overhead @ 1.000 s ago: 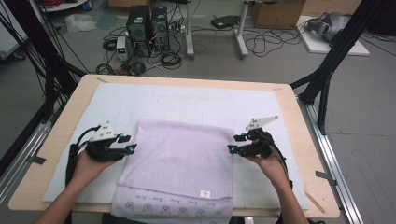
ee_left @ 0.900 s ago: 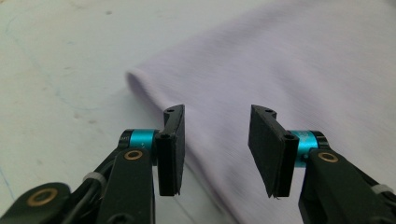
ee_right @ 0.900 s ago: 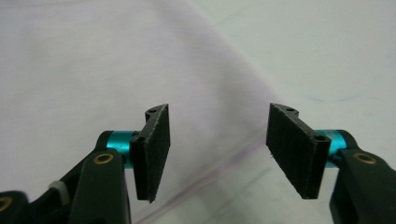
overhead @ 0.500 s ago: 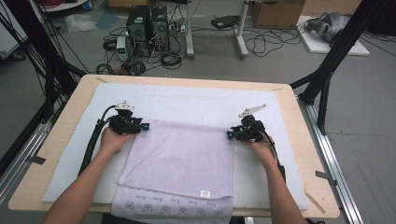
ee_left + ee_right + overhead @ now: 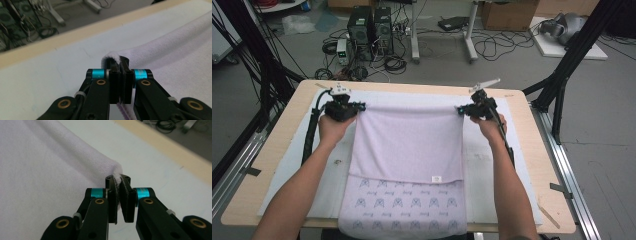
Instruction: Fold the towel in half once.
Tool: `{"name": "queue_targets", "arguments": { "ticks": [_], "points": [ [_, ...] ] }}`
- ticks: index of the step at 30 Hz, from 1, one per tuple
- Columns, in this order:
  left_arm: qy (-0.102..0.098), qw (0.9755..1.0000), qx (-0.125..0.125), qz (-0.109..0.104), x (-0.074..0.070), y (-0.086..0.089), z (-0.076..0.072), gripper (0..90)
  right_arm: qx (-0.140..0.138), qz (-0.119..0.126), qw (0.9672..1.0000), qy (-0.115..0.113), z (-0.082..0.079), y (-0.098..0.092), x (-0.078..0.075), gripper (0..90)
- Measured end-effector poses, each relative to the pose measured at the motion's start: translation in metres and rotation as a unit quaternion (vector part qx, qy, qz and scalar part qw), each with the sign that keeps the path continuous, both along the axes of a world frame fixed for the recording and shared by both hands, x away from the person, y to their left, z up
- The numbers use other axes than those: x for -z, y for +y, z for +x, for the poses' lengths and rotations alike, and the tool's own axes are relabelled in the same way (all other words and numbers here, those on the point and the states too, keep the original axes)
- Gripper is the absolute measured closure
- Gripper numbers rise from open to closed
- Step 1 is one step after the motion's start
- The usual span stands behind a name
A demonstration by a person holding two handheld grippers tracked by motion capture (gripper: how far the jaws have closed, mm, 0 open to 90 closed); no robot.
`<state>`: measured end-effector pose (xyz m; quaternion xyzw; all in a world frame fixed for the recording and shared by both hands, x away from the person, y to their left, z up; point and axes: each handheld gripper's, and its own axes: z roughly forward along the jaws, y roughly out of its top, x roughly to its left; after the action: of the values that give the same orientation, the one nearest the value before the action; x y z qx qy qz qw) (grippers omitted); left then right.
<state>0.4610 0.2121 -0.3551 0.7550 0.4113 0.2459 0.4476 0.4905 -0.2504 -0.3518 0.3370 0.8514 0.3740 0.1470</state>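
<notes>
- Left gripper (image 5: pixel 360 106) is clamped tight on the far left corner of the lilac towel (image 5: pixel 407 145), the cloth bunching up between its pads (image 5: pixel 115 65).
- Right gripper (image 5: pixel 460 110) pinches the far right corner, its jaws having just closed on the fabric.
- Both hands have carried the fold away from the person since a second ago; the towel now stretches taut between them.
- The towel's near end drapes over the counter (image 5: pixel 532 125) front edge; bare white mat (image 5: pixel 412 98) lies beyond the grippers.
</notes>
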Motion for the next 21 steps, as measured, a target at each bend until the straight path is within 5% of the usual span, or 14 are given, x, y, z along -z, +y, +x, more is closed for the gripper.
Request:
{"name": "queue_targets", "arguments": {
  "ticks": [3,5,8,10,14,16,18,21],
  "points": [
    [-0.001,0.9998,-0.011,0.015,-0.01,-0.003,0.014,84.6,0.01,0.003,0.9998,-0.017,0.012,0.002,-0.026,82.9],
    [0.022,0.9995,-0.016,0.014,-0.004,-0.001,0.019,72.4,0.019,0.007,0.9995,-0.024,0.015,0.003,-0.028,67.9],
    [0.045,0.9986,-0.013,0.025,0.01,0.004,0.016,60.3,0.026,0.007,0.9996,0.013,0.018,0.001,-0.013,56.7],
    [0.045,0.9987,-0.011,0.021,0.018,0.011,0.011,57.9,0.022,-0.005,0.9997,0.004,0.01,0.001,-0.002,53.2],
    [0.057,0.9983,-0.002,0.015,0.029,0.02,-0.003,50.3,0.012,-0.001,0.9997,0.023,-0.009,0.0,0.018,51.0],
    [0.058,0.9981,0.014,0.015,0.033,0.021,-0.013,48.9,0.003,-0.007,0.9982,0.06,-0.018,0.003,0.026,49.0],
    [0.056,0.9978,0.03,0.018,0.035,0.02,-0.025,48.9,-0.012,-0.035,0.9986,0.039,-0.034,0.008,0.031,52.1],
    [0.055,0.9966,0.057,0.023,0.04,0.017,-0.044,50.9,-0.026,-0.009,0.999,0.035,-0.053,0.006,0.038,52.8]
  ]
}}
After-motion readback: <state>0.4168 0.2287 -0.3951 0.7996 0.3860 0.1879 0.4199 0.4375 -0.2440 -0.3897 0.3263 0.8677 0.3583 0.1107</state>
